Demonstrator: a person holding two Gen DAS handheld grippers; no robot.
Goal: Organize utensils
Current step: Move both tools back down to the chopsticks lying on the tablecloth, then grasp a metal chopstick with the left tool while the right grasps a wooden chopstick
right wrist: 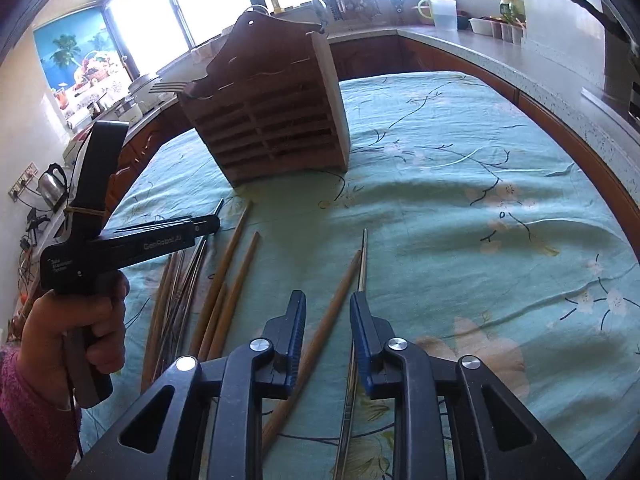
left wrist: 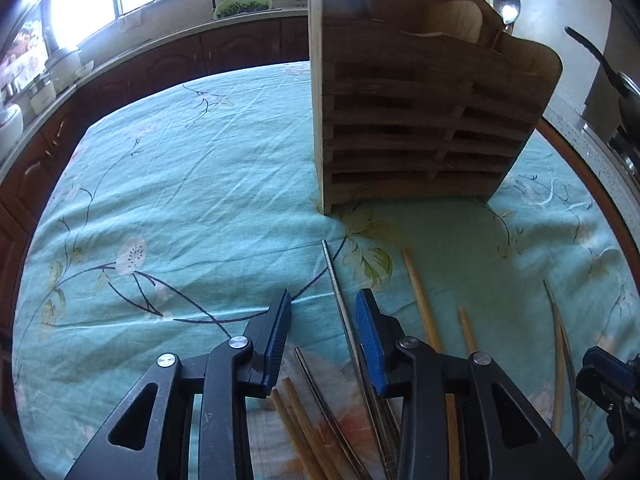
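Note:
A wooden slatted utensil holder (left wrist: 420,120) stands on the teal floral tablecloth (left wrist: 180,200); it also shows in the right wrist view (right wrist: 276,120). A spoon (left wrist: 506,4) and a wooden spatula (left wrist: 456,20) stick out of it. Loose wooden and metal chopsticks lie on the cloth. My left gripper (left wrist: 323,300) is open above a metal chopstick (left wrist: 334,280), with wooden chopsticks (left wrist: 420,296) to its right. My right gripper (right wrist: 327,304) is open over a wooden chopstick (right wrist: 332,312) and a metal chopstick (right wrist: 363,260). The left gripper (right wrist: 212,222) shows held by a hand above a pile of chopsticks (right wrist: 216,292).
Kitchen counters with dark cabinets (left wrist: 140,68) ring the table. A green basket (left wrist: 244,4), jars, a kettle (right wrist: 54,184) and a pitcher (right wrist: 442,12) stand on them. A dark pan handle (right wrist: 576,0) juts in at the right.

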